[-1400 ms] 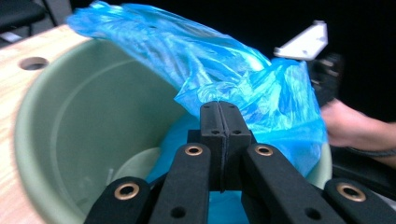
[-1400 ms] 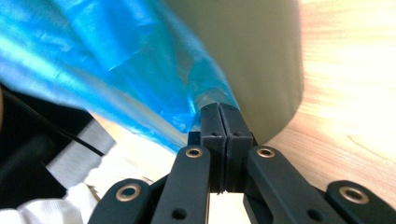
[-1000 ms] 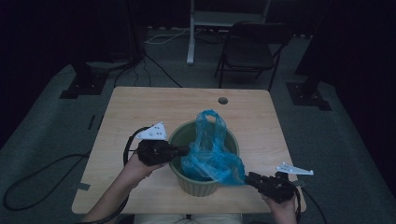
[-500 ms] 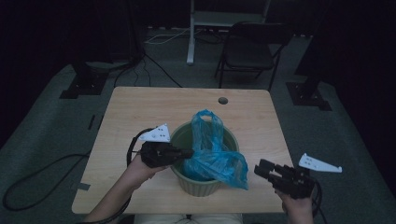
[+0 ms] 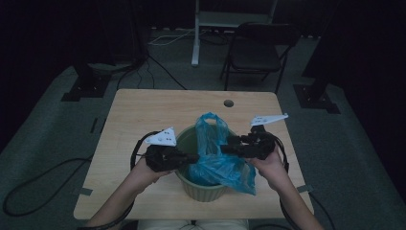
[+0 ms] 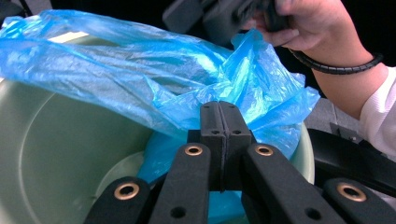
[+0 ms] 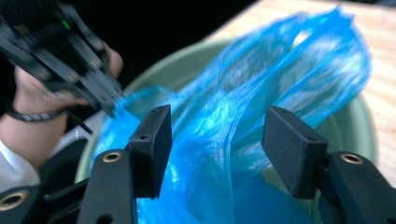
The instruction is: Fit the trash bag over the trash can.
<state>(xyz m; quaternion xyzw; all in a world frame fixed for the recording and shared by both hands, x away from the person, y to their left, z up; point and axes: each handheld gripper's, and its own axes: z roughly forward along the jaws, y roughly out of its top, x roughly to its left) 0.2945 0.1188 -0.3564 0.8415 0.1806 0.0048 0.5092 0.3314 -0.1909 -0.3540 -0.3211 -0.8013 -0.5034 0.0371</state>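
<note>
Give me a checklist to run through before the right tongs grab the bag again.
1. Left tongs shut on the bag: ok, jaws pressed together on the blue film.
2. Right tongs ready to grab: ok, jaws have just been opening and stand apart, film between them but not pinched.
3. Bag seated over the bin rim: not ok, one flap hangs over the near right side and the rest is bunched up inside.
4. Bin upright on the table: ok.
5. Bag free of tears: cannot tell, too crumpled.
</note>
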